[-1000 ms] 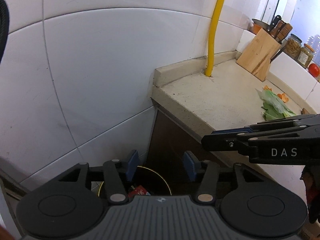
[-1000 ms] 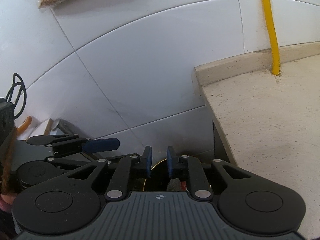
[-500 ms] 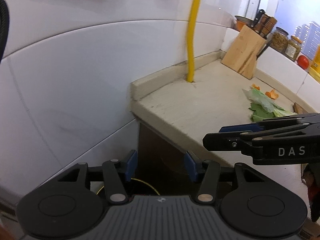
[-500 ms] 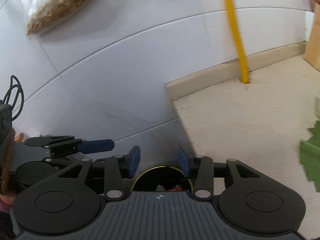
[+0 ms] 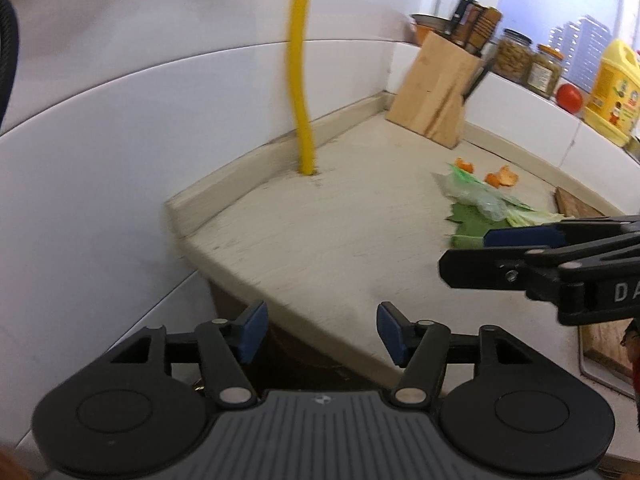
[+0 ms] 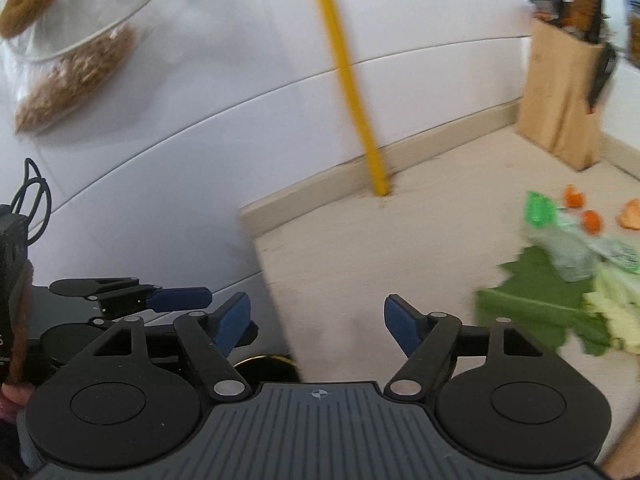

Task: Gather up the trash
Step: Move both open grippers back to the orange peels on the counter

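Both views motion-blurred; fine detail on the far shelf is unreadable. Below the counter edge, a dark round bin with a yellow rim (image 6: pixel 266 364) is mostly hidden behind the gripper body; contents not visible. The right gripper is cut off at the right frame edge in the left wrist view; whether its fingers touch the leaf beneath cannot be told.

Left gripper (image 5: pixel 318 334): jaws spread wide, nothing between the blue pads, hanging over the near corner of the counter. Right gripper (image 6: pixel 316 330): jaws likewise wide apart and empty, over bare countertop just left of the scraps.

Trash lies on the beige stone countertop (image 5: pixel 328 240), right of centre: green leaves (image 6: pixel 532 308), pale cabbage stalks (image 6: pixel 618 308), a crumpled clear plastic wrapper with green print (image 6: pixel 572 244) lying on top of the leaves, and orange peel pieces (image 5: pixel 500 178) just beyond, further from the camera.

Room: white tiled wall (image 5: pixel 120 140), a yellow pipe (image 5: pixel 302 80) running down into the counter at the back edge, a wooden knife block (image 5: pixel 434 96) in the far corner, glass jars (image 5: pixel 528 62), a tomato (image 5: pixel 570 98) and a yellow oil jug (image 5: pixel 614 92) on the ledge behind. A wooden cutting board (image 5: pixel 600 344) sits at the right edge. A bag of grain (image 6: pixel 76 76) hangs on the wall, upper left.
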